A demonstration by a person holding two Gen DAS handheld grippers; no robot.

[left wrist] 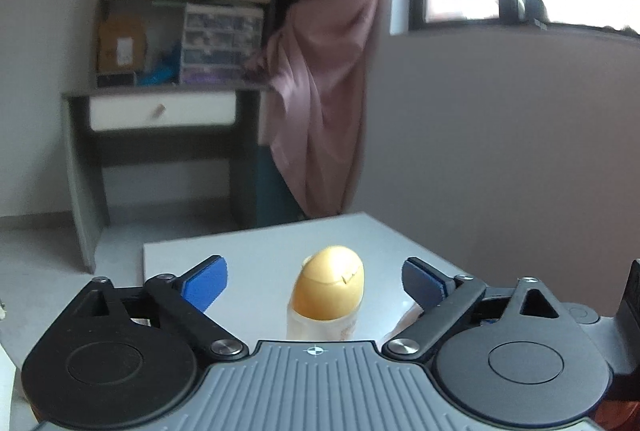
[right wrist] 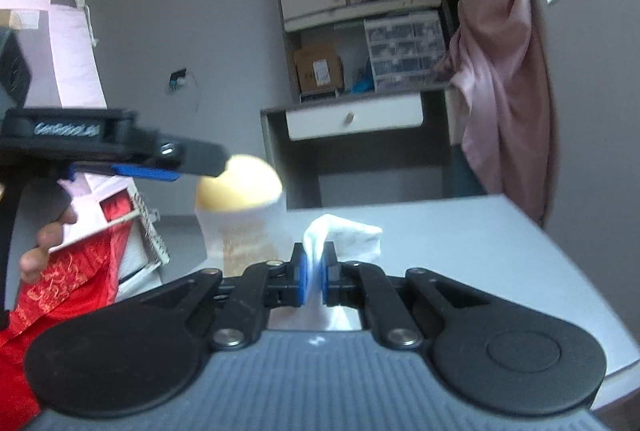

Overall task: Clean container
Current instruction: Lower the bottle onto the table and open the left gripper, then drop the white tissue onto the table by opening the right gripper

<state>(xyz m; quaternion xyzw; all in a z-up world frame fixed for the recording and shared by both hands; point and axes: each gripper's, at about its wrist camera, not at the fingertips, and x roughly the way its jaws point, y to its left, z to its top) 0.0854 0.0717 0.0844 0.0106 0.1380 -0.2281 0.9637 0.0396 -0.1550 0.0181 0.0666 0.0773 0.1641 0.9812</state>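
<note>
A small translucent container (left wrist: 324,323) with a rounded yellow cap (left wrist: 330,283) stands upright on the white table (left wrist: 260,251). My left gripper (left wrist: 314,281) is open, its blue pads on either side of the cap and not touching it. From the right wrist the same container (right wrist: 244,227) stands at the left, and the left gripper (right wrist: 168,167) reaches in from the left at cap height. My right gripper (right wrist: 315,267) is shut on a white cloth (right wrist: 344,231) just right of the container.
Beyond the table stand a dark desk with a white drawer (left wrist: 160,111), cluttered shelves (left wrist: 224,39) and a pink curtain (left wrist: 328,71). A red patterned fabric (right wrist: 60,279) and a person's hand (right wrist: 44,239) lie at the left. The table's right edge (right wrist: 560,243) is near.
</note>
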